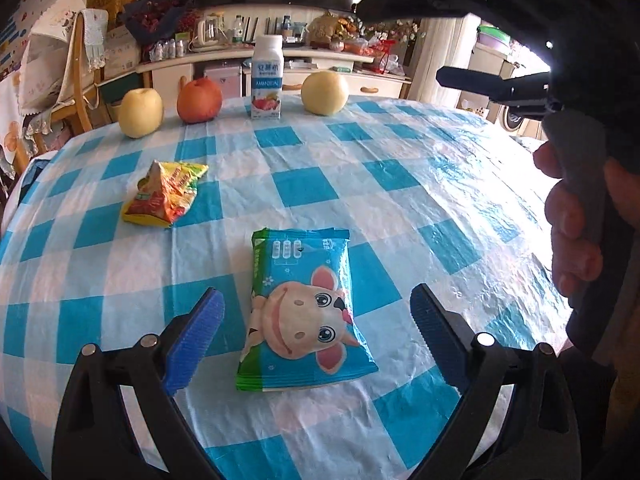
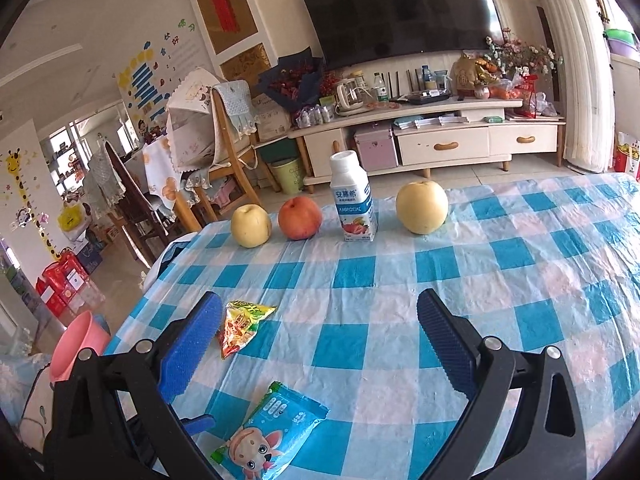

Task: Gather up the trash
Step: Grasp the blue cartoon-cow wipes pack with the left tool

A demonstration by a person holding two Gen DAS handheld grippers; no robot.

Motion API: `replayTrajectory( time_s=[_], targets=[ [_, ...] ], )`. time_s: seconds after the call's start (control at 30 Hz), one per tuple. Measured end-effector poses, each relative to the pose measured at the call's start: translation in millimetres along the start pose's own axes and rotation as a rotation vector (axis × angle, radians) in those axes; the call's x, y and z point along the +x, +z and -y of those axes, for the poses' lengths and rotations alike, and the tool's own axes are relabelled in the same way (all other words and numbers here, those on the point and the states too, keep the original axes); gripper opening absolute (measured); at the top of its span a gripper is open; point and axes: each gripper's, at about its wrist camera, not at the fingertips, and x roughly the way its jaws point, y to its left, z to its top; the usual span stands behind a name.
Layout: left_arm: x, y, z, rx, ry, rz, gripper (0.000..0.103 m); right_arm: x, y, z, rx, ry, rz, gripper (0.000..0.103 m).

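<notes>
- My right gripper (image 1: pixel 404 40) reaches in from the top right corner of the left wrist view; the frame edge cuts off its body.
- In the right wrist view the bottom edge clips the blue snack packet (image 2: pixel 268 436).
- My left finger hides part of the pink bin (image 2: pixel 76 344) beyond the table's left edge.

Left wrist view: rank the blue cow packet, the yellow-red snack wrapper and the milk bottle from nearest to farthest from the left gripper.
1. Blue cow packet, lying between the open left gripper fingers.
2. Yellow-red snack wrapper, farther out on the left.
3. Milk bottle, standing at the far edge among the fruit.
</notes>
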Motion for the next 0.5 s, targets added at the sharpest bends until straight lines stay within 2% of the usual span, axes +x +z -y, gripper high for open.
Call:
replayTrajectory(
  time_s=[0.23,0.37,0.5],
  targets=[
    [24.5,4.7,-9.0,-0.024,0.001,-0.043,0.093,26.2,-1.8,-0.2,0.001,0.021,-0.079,0.097],
    [35.9,6.5,-8.2,-0.021,-0.002,-0.068,0.081,38.4,-3.4,-0.9,-0.006,0.027,-0.113,0.097],
    [36.8,9.2,-8.9,-0.023,-0.015,-0.059,0.073,47.7,-4.7,-2.8,-0.011,0.039,-0.138,0.097]
  ],
)
